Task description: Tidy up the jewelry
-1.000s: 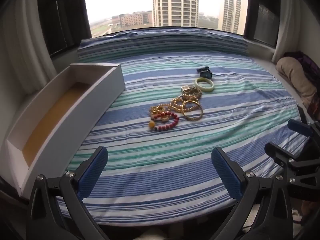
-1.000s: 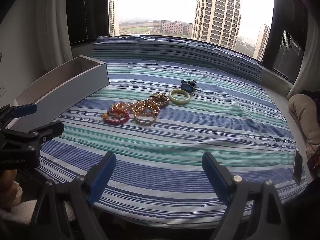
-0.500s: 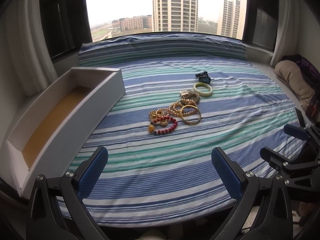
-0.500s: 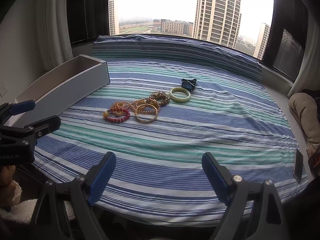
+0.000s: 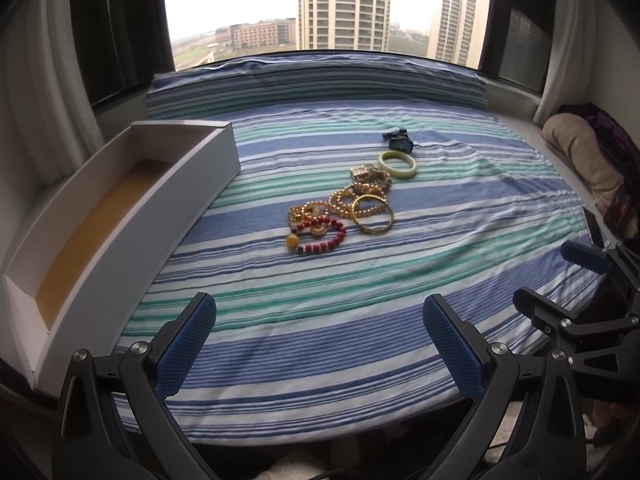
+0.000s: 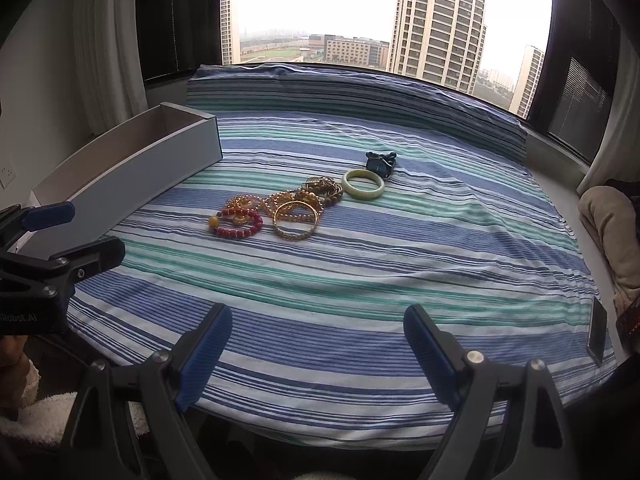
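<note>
Left gripper (image 5: 320, 322): jaws wide apart, empty, above the striped bed (image 5: 320, 360). Right gripper (image 6: 318, 332): same. Jewelry pile (image 5: 352, 204) lies mid-frame; white box (image 5: 120, 208) at left.

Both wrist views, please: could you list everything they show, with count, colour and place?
Tray: one, white with tan floor, left edge of bed.
Sheet: one, blue, green and white stripes, covering bed.
Red bead bracelet: one, nearest of the pile.
Gold bangle: one, right of red beads.
Gold bead strands: tangled, count unclear, mid pile.
Pale green bangle: one, beyond pile.
Dark blue piece: one, farthest.
Beige cushion: one, right.
Left gripper: black, blue jaws apart.
Right gripper: same.
</note>
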A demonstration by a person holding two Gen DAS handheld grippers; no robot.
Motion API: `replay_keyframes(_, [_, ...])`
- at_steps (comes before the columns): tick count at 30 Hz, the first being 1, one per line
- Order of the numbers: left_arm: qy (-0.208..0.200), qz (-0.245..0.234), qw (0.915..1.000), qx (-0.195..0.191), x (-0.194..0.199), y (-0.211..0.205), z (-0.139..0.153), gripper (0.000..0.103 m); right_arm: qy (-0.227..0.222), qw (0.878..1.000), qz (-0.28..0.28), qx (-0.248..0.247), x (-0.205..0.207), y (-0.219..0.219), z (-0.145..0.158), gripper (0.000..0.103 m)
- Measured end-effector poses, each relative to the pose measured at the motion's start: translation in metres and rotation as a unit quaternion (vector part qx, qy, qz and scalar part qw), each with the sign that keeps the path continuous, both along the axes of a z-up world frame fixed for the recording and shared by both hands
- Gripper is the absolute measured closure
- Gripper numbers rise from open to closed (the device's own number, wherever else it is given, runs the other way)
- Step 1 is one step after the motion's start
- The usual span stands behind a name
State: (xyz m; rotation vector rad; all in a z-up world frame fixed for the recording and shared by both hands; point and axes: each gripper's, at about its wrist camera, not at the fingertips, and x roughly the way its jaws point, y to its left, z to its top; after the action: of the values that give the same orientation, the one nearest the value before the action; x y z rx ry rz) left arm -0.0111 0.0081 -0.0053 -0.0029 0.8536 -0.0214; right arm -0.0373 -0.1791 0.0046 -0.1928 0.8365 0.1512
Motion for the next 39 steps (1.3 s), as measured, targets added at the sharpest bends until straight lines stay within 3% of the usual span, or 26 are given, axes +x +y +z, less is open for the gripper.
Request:
replay_keyframes(10, [0.007,0.019,0.9997,-0.014,0.001,0.008,-0.003,0.0,0.002,1.0,-0.001,0.005,0.001,-0.001,-0.001,0.013])
replay_keyframes(39, [0.002,0.035,0.9994,-0.001,0.001,0.012,0.001,0.0,-0.009,1.0,-0.006,0.015,0.003,-0.004,0.006,0.013])
